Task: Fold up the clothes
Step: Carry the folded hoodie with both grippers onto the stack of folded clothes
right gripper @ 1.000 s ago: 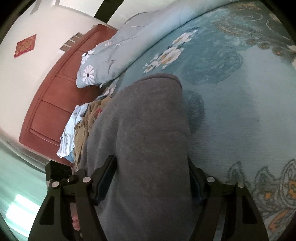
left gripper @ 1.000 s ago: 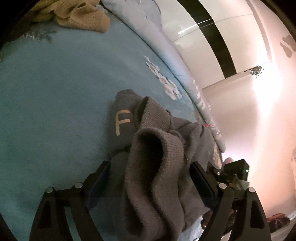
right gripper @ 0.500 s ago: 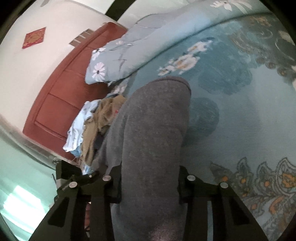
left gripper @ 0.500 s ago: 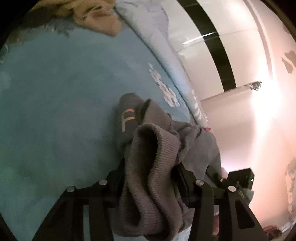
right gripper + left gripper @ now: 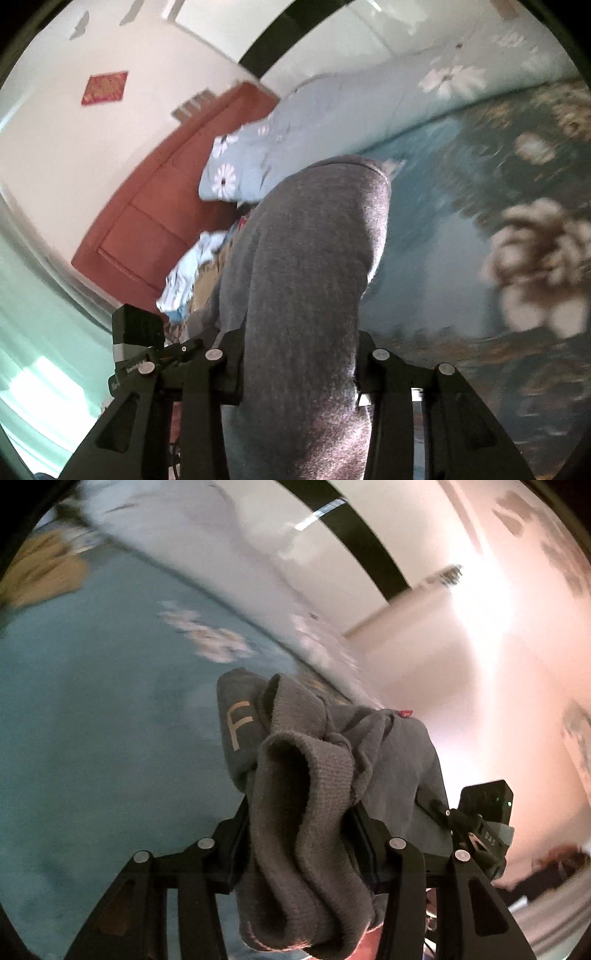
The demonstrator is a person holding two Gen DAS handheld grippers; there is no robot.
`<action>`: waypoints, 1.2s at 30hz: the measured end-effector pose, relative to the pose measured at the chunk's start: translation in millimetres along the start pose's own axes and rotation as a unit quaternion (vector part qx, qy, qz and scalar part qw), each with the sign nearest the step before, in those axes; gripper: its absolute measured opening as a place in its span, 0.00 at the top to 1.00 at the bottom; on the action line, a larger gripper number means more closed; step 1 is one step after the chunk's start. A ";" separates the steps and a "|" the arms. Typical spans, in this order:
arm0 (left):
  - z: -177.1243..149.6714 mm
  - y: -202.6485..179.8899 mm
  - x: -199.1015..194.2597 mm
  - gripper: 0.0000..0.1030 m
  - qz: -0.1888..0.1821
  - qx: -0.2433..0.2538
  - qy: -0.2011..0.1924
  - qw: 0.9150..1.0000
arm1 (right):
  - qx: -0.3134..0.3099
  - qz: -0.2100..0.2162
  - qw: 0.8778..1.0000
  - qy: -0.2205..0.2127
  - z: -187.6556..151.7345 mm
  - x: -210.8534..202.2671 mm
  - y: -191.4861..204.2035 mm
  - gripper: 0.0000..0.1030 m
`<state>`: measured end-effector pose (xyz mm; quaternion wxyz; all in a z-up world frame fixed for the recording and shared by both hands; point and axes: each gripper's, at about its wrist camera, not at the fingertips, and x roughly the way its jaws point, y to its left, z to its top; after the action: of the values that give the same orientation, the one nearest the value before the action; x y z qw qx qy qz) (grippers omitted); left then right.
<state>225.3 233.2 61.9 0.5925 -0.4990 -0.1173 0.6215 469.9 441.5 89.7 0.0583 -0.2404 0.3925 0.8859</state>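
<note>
Both grippers, left gripper (image 5: 301, 834) and right gripper (image 5: 299, 363), clamp the grey sweater (image 5: 314, 775), bunched above the bed (image 5: 92, 738); folding looks unfinished.

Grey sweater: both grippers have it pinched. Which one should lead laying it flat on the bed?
Probably right. The right gripper is shut on a smooth, broad stretch of the grey sweater, over open blue bedspread. The left gripper is shut on a bunched ribbed cuff, so better as anchor.
</note>
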 end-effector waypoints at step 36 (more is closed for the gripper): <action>-42.6 -286.4 329.4 0.45 -0.049 0.145 0.198 0.968 | 0.142 -0.113 0.977 -0.115 57.0 -302.6 -289.4 0.58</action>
<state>500.9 572.8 94.3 0.7001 -0.5139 0.0690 0.4909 798.3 706.8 72.1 0.2363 -0.1693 0.4753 0.8304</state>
